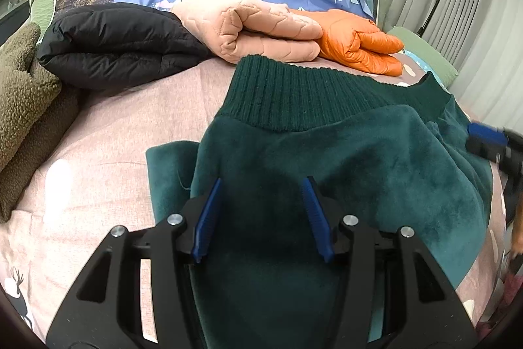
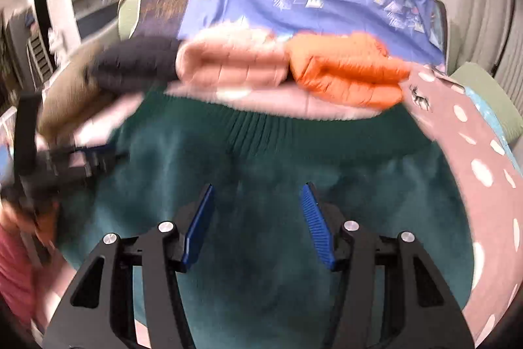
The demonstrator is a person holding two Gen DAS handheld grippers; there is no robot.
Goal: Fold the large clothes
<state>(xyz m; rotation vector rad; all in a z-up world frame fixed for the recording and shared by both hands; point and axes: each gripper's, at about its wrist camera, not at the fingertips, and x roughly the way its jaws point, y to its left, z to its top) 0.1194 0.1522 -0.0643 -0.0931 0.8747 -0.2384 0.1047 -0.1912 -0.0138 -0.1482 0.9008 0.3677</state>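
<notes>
Green velvety garment (image 1: pixel 327 159) with a ribbed knit band (image 1: pixel 281 94) lies spread on a pink bedcover (image 1: pixel 108 139), in front of a row of folded jackets: black (image 1: pixel 111 44), pink quilted (image 1: pixel 255 31) and orange (image 1: pixel 356 44), with a brown fleece (image 1: pixel 23 94) at the far left. In the left wrist view, the left gripper (image 1: pixel 261 185) hovers just above the cloth with its blue-padded fingers (image 1: pixel 209 211) spread wide and nothing between them. The likely risk is that closing here would pinch only the top layer, since one flap already overlaps another at the left edge, so the fold could come out crooked. The right gripper (image 1: pixel 487 136) shows at the right edge, too cropped to judge. In the right wrist view, which is blurred, the right gripper (image 2: pixel 258 188) is also wide open and empty over the garment's middle (image 2: pixel 261 159), the ribbed band (image 2: pixel 248 120) just beyond it. Plush cloth like this probably slides on itself, so a shallow grip may slip. The left gripper (image 2: pixel 88 152) appears at the left, too smeared to read.
</notes>
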